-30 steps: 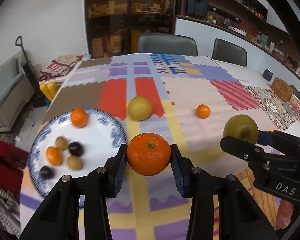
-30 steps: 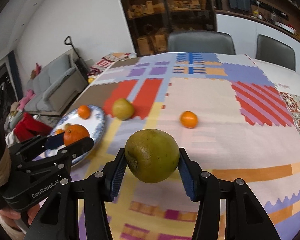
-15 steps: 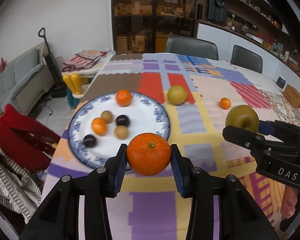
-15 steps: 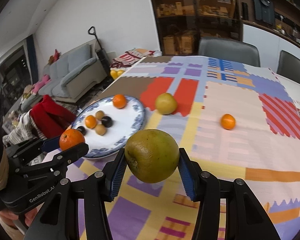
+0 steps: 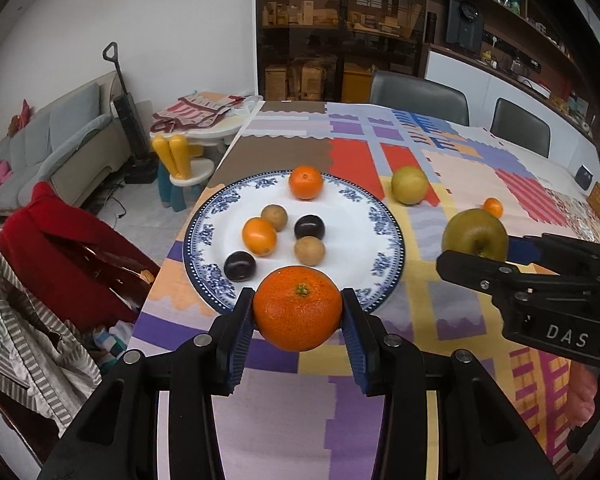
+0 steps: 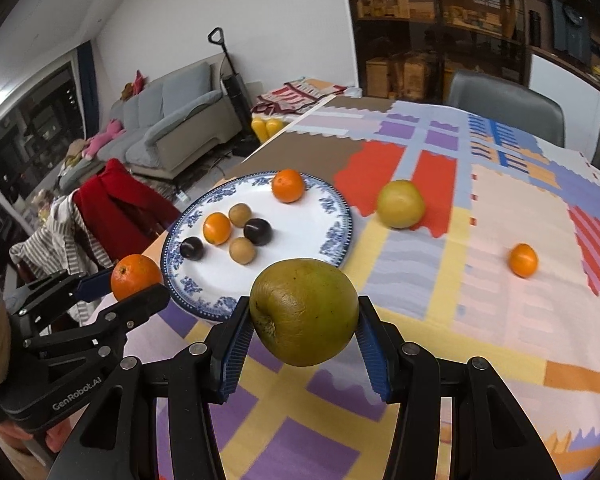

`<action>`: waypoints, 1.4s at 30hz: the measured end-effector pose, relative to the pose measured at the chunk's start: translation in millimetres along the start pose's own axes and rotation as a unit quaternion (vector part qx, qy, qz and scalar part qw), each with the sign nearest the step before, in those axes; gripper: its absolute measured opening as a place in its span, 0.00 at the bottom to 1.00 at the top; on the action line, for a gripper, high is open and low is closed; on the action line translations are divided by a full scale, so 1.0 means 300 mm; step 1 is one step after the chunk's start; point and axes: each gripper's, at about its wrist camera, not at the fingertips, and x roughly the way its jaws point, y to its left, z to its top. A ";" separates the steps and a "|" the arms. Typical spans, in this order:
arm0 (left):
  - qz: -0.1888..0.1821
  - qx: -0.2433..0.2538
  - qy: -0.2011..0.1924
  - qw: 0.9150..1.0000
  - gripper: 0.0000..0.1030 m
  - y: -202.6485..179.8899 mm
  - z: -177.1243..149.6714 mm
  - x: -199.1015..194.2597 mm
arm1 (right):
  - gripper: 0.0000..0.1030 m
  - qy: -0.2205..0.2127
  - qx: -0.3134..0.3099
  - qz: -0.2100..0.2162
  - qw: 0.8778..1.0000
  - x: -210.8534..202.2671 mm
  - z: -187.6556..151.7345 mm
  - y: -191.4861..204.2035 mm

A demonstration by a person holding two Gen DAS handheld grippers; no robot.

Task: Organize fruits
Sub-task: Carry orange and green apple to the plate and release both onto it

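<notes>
On the patchwork tablecloth (image 5: 440, 308), our left gripper (image 5: 298, 314) clamps a firm, round tangerine (image 5: 298, 312) across its middle at the plate (image 5: 392, 236)'s 6 o'clock; our right gripper (image 6: 304, 324) likewise pinches a heavier green apple (image 6: 304, 312).

Left tool (image 5: 298, 316) and right tool (image 6: 304, 320) side by side, both clamped, loaded.

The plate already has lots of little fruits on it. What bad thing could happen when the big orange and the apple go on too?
The blue-rimmed plate sits near the table edge, so a nudge might tip fruit off. The orange in the left gripper is round and could roll into the dark plums and scatter them. The green apple in the right gripper is bulky; both grippers arriving together might bump each other.
</notes>
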 end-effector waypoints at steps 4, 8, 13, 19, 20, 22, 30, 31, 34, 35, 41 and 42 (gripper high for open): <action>0.003 -0.001 0.005 1.000 0.40 0.024 0.003 0.031 | 0.50 0.011 -0.003 0.011 1.000 0.054 0.029 0.012; 0.000 -0.003 0.006 1.000 0.40 0.039 0.008 0.052 | 0.50 0.025 -0.008 0.017 1.000 0.113 0.056 0.019; -0.005 -0.002 0.012 1.000 0.40 0.045 0.017 0.099 | 0.50 0.041 -0.013 0.020 0.999 0.182 0.080 0.021; -0.009 -0.002 0.021 1.000 0.40 0.045 0.027 0.145 | 0.50 0.055 -0.011 0.024 0.998 0.239 0.100 0.012; -0.009 -0.003 0.022 1.000 0.40 0.046 0.028 0.150 | 0.50 0.057 -0.011 0.024 0.998 0.250 0.105 0.010; -0.010 -0.005 0.026 1.000 0.40 0.046 0.029 0.165 | 0.50 0.060 -0.012 0.023 0.998 0.267 0.110 0.006; -0.011 -0.009 0.034 0.999 0.40 0.047 0.034 0.199 | 0.50 0.073 -0.017 0.019 0.997 0.316 0.118 0.004; -0.011 -0.010 0.035 0.999 0.40 0.046 0.034 0.201 | 0.50 0.072 -0.018 0.020 0.997 0.318 0.119 0.004; -0.013 -0.011 0.038 0.999 0.40 0.047 0.033 0.202 | 0.50 0.073 -0.021 0.021 0.997 0.318 0.120 0.009; -0.012 -0.010 0.039 0.999 0.41 0.049 0.031 0.201 | 0.50 0.073 -0.022 0.021 0.997 0.319 0.120 0.010; 0.002 -0.007 0.018 1.000 0.48 0.057 0.025 0.143 | 0.51 0.042 -0.030 0.017 0.999 0.258 0.121 0.019; 0.006 -0.008 0.013 1.000 0.49 0.057 0.024 0.127 | 0.51 0.039 -0.028 0.017 0.999 0.247 0.121 0.018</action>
